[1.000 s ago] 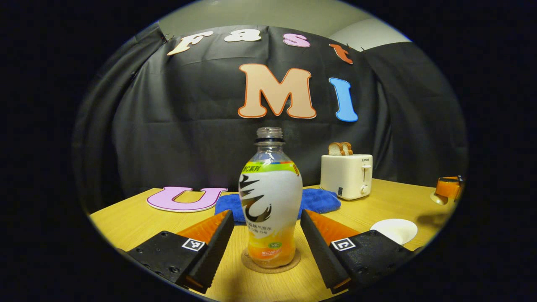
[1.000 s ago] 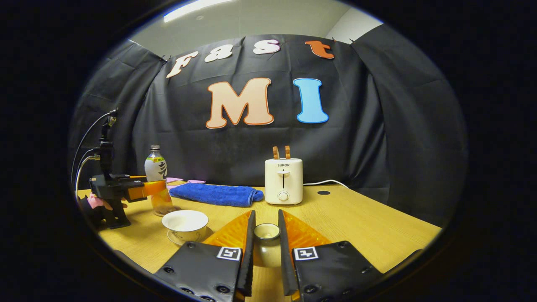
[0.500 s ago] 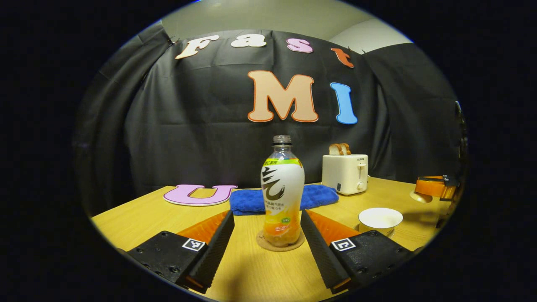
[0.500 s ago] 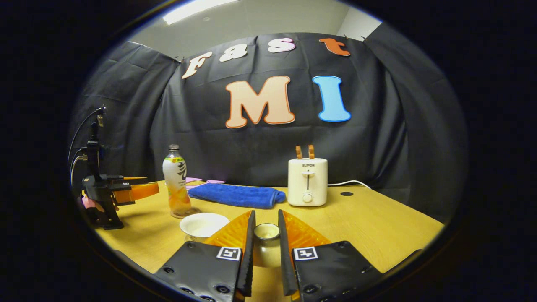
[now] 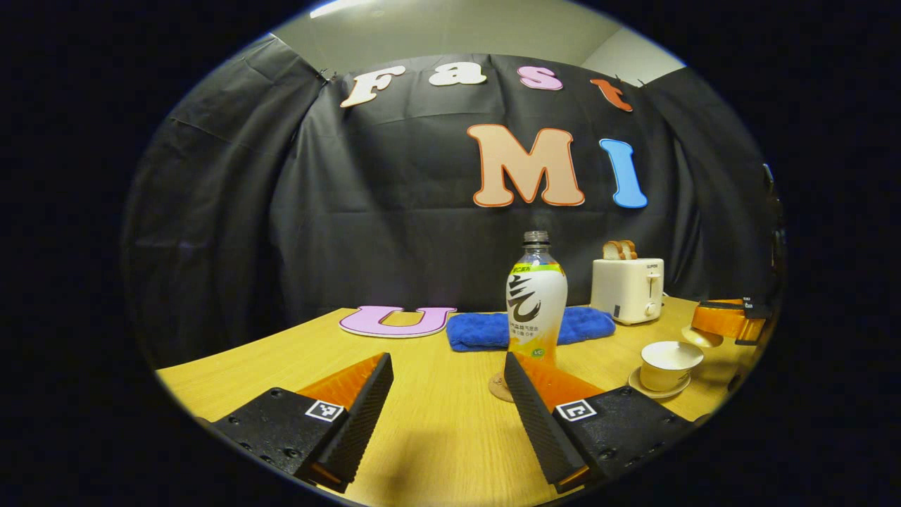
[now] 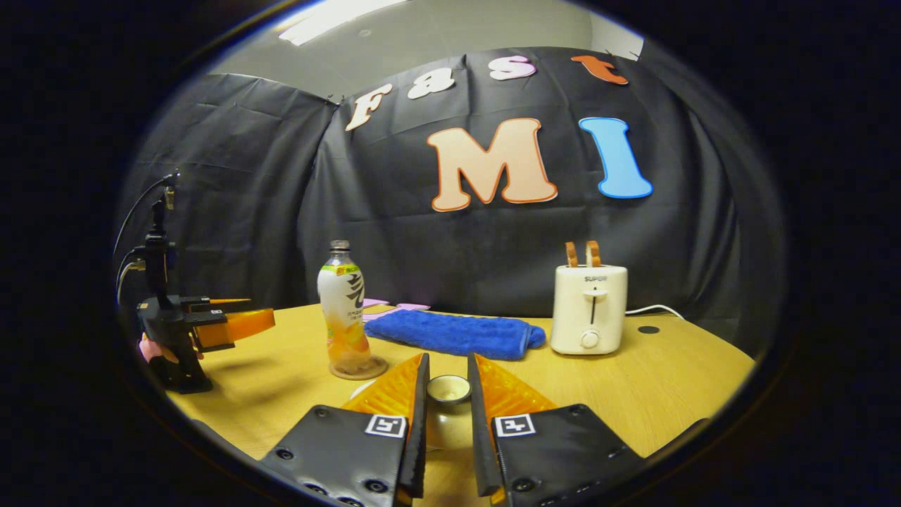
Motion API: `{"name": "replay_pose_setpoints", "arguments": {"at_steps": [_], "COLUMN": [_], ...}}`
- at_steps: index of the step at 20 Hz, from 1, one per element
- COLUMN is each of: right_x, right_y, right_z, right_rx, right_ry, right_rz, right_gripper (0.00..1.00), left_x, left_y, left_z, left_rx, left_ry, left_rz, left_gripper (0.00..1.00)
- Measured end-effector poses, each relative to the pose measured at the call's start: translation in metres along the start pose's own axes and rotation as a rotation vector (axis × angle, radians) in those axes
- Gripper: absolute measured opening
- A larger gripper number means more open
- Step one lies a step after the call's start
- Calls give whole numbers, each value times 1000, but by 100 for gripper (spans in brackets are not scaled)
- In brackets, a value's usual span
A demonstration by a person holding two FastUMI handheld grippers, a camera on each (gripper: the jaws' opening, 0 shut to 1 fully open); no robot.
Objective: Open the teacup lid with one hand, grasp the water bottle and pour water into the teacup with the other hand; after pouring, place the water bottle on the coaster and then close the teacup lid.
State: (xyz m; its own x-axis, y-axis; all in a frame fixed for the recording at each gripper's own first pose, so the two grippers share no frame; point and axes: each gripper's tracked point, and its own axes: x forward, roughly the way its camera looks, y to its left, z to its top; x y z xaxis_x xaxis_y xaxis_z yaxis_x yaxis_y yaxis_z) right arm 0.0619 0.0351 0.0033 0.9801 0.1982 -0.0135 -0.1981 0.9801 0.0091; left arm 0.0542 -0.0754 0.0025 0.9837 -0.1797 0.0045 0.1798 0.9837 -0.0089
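The water bottle (image 5: 536, 296) stands upright on the round coaster (image 5: 497, 386), beyond my right finger in the left gripper view. My left gripper (image 5: 448, 373) is open and holds nothing, a short way back from the bottle. The white teacup (image 5: 667, 360) sits uncovered on its saucer to the right. My right gripper (image 6: 448, 362) is shut on the knob of the teacup lid (image 6: 449, 389), held above the table. In the right gripper view the bottle (image 6: 343, 310) and coaster (image 6: 359, 369) stand left of centre, with the left gripper (image 6: 257, 313) further left.
A blue cloth (image 6: 454, 332) lies behind the bottle. A white toaster (image 6: 588, 310) with two bread slices stands at the back right, its cord trailing right. The wooden table (image 5: 436, 422) has bare room in front of my left gripper.
My left gripper drew back from the bottle and swung left; the bottle stays on the coaster. My right gripper moved left with the lid, and the teacup slid under its fingers in view.
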Motion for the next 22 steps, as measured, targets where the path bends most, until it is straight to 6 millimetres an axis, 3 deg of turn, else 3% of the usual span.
{"name": "replay_pose_setpoints", "arguments": {"at_steps": [5, 17, 19, 22], "right_x": [22, 27, 28, 26], "right_y": [29, 36, 35, 34], "right_z": [-11, -27, -29, -25], "right_rx": [-2, -9, -6, -1], "right_ry": [52, 164, 168, 154], "right_rz": [98, 112, 110, 111], "right_gripper": [31, 31, 36, 66], "left_x": [-1, -1, -1, 0], "left_y": [2, 0, 0, 0], "left_z": [0, -1, -1, -1], "left_rx": [-1, -4, -3, -4], "left_ry": [1, 1, 1, 0], "left_rz": [17, 8, 8, 8], "left_gripper": [93, 93, 93, 93]}}
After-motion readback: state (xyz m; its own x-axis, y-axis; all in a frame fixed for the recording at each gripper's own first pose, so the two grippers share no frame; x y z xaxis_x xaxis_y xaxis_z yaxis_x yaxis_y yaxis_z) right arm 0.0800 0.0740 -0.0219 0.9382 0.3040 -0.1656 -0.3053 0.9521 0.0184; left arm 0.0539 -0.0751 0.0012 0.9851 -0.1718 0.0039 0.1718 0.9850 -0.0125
